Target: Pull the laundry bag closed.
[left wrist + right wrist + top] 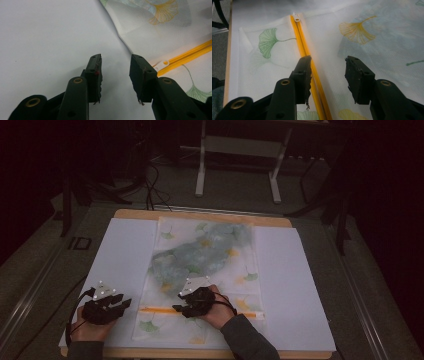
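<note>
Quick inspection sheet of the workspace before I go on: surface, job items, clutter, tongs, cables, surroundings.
Surface: white sheet over a wooden table.
Job's things: mesh bag with ginkgo print lies flat, something blue-grey inside; orange zipper runs across its near end.
Clutter: nothing seen.
Tongs: left tongs open over the bare sheet beside the bag; right tongs open over the bag, by the zipper.
Cables: one trails from the left tongs; more on the floor.
Surroundings: dark room, white stand behind the table.
</note>
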Action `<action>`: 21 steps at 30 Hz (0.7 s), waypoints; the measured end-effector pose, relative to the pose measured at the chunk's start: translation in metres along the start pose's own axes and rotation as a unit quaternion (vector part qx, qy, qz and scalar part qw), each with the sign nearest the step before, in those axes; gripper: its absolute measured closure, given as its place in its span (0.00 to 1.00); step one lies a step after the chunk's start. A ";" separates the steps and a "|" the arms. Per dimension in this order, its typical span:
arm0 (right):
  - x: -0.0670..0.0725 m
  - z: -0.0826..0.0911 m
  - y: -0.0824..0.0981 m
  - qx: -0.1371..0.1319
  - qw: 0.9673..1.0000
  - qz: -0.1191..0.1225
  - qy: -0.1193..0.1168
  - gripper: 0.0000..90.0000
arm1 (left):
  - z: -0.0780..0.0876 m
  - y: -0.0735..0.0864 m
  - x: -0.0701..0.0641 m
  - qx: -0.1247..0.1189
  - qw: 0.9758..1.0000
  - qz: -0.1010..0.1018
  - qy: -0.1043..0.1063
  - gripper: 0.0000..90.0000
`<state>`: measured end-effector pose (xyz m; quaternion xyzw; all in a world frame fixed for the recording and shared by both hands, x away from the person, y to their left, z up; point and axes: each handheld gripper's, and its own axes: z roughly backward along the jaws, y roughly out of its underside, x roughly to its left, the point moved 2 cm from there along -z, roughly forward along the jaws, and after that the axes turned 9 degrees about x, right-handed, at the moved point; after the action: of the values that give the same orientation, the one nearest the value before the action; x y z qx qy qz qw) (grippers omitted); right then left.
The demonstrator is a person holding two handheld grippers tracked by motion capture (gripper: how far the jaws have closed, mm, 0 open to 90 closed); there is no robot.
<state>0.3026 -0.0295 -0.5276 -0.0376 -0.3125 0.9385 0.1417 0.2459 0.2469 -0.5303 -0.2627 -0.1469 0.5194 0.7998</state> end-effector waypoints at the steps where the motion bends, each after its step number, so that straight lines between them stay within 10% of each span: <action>1: 0.000 -0.001 -0.001 0.000 1.000 0.001 0.001 0.62 | 0.000 0.000 0.000 0.000 1.000 0.000 0.000 0.68; 21: 0.004 -0.008 -0.016 -0.002 1.000 0.011 -0.009 0.63 | 0.002 0.000 0.001 0.000 1.000 -0.001 -0.003 0.69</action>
<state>0.3039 -0.0118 -0.5241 -0.0331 -0.3147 0.9399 0.1281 0.2450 0.2483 -0.5290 -0.2615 -0.1497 0.5194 0.7996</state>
